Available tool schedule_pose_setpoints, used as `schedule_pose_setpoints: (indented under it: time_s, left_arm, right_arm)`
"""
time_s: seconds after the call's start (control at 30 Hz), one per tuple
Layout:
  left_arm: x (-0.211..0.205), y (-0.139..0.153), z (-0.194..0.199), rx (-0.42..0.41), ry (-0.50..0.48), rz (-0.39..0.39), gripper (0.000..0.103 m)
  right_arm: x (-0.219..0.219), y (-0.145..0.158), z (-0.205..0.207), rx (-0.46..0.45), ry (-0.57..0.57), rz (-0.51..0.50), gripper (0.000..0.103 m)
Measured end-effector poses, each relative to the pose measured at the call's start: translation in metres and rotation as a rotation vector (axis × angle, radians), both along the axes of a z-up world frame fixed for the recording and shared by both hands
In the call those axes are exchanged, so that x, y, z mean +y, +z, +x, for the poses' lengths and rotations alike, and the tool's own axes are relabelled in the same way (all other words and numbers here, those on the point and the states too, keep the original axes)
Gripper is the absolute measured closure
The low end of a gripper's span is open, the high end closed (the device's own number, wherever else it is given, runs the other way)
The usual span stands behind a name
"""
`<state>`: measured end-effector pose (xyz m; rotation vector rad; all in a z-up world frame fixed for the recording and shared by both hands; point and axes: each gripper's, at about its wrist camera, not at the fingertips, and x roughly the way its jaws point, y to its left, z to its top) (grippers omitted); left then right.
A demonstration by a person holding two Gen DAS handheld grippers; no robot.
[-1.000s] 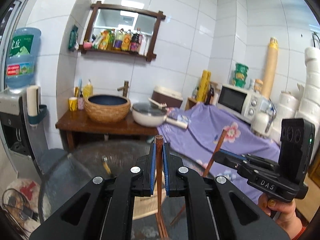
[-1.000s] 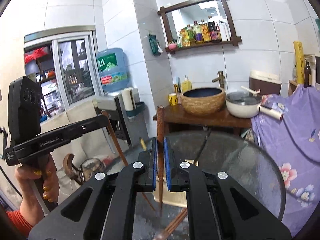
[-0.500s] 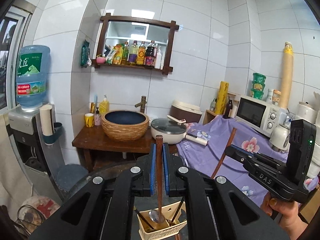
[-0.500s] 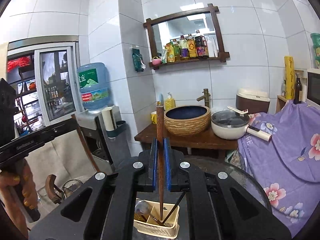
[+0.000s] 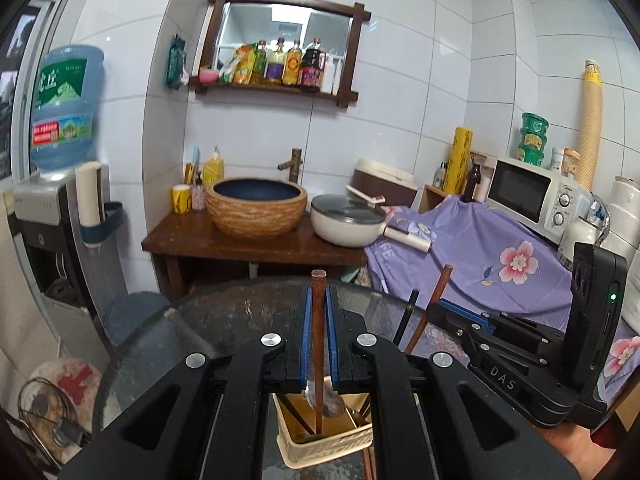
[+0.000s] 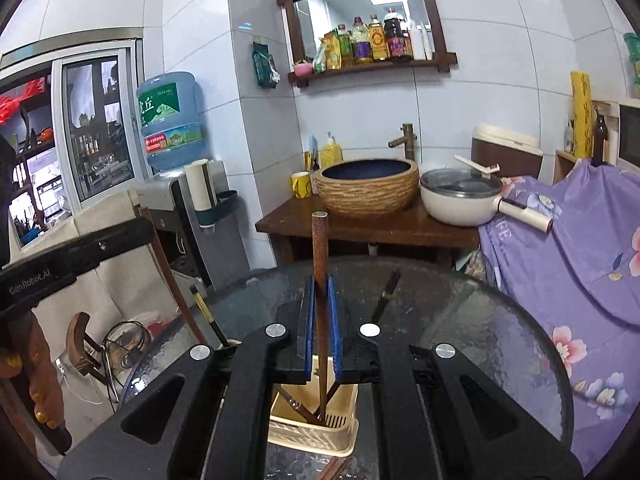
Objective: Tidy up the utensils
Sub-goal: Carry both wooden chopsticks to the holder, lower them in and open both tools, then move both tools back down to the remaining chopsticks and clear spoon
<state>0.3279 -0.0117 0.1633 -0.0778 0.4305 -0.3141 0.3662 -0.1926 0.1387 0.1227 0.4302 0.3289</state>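
Note:
In the left wrist view my left gripper [image 5: 318,300] is shut on an upright brown chopstick [image 5: 319,332]. Its lower tip reaches into the cream utensil basket [image 5: 320,446], beside a metal spoon [image 5: 326,398]. To the right, my right gripper [image 5: 438,308] clamps a second brown chopstick [image 5: 430,308]. In the right wrist view the right gripper [image 6: 320,292] is shut on that chopstick [image 6: 320,248], whose tip stands inside the basket [image 6: 312,438]. The left gripper [image 6: 146,230] and its chopstick [image 6: 172,280] show at the left. The basket stands on a round glass table [image 6: 480,340].
Dark chopsticks [image 6: 208,316] [image 6: 386,290] lean out of the basket, and loose ones [image 6: 336,472] lie in front of it. Behind the table stand a wooden stand [image 5: 248,244] with a woven basin [image 5: 256,208], a white pan [image 5: 348,224], a water dispenser [image 5: 52,216] and a purple cloth [image 5: 480,256].
Both grippers have come down over the basket with their chopsticks still clamped. The chopstick tips now sit lower inside the basket, and the glass table fills more of each view than half a second ago.

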Motion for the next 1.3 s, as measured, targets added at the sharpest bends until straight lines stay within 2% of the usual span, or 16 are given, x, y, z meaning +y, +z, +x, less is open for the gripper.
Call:
schedule_pose_setpoints:
  time_s: [0.3, 0.37, 0.4, 0.43, 0.47, 0.53, 0.67, 0.73, 0.77, 0.9, 1.07, 1.17, 1.3]
  left_arm:
    - [0.001, -0.040, 0.010, 0.083, -0.007, -0.005, 0.096]
    - [0.002, -0.043, 0.010, 0.092, -0.014, -0.021, 0.092]
    - [0.003, -0.044, 0.009, 0.093, -0.016, -0.023, 0.085]
    - [0.003, -0.044, 0.007, 0.089, -0.016, -0.022, 0.074]
    - [0.002, -0.043, 0.003, 0.076, -0.017, -0.019, 0.067]
    - [0.002, -0.042, -0.007, 0.046, -0.021, -0.015, 0.050]
    - [0.001, -0.043, -0.029, 0.017, -0.030, -0.015, 0.034]
    - [0.003, -0.047, -0.038, 0.016, -0.033, -0.022, 0.023]
    - [0.004, -0.052, -0.046, 0.027, -0.041, -0.024, 0.022]
    - [0.005, -0.079, -0.063, 0.106, -0.081, -0.020, 0.021]
    - [-0.006, -0.130, -0.079, 0.251, -0.145, 0.040, 0.022]
    - [-0.015, -0.158, -0.088, 0.323, -0.182, 0.079, 0.029]
    - [-0.031, -0.195, -0.094, 0.430, -0.247, 0.086, 0.042]
  right_arm:
    - [0.003, -0.025, 0.002, 0.028, -0.009, -0.021, 0.095]
    - [0.003, -0.029, 0.001, 0.028, -0.006, -0.032, 0.091]
    - [0.004, -0.030, 0.000, 0.027, -0.003, -0.039, 0.075]
    - [0.003, -0.031, -0.002, 0.023, -0.008, -0.042, 0.046]
    - [0.003, -0.031, -0.005, 0.011, -0.015, -0.043, 0.037]
    - [0.001, -0.029, -0.014, -0.031, -0.026, -0.052, 0.036]
    - [-0.002, -0.029, -0.030, -0.045, -0.022, -0.070, 0.036]
    - [-0.006, -0.031, -0.040, -0.047, -0.022, -0.066, 0.036]
    - [-0.009, -0.033, -0.047, -0.045, -0.024, -0.065, 0.036]
    - [-0.019, -0.048, -0.065, 0.018, -0.017, -0.061, 0.035]
    - [-0.027, -0.084, -0.083, 0.123, -0.016, -0.065, 0.035]
    - [-0.028, -0.108, -0.093, 0.167, -0.024, -0.097, 0.035]
    - [-0.031, -0.138, -0.102, 0.240, -0.026, -0.075, 0.035]
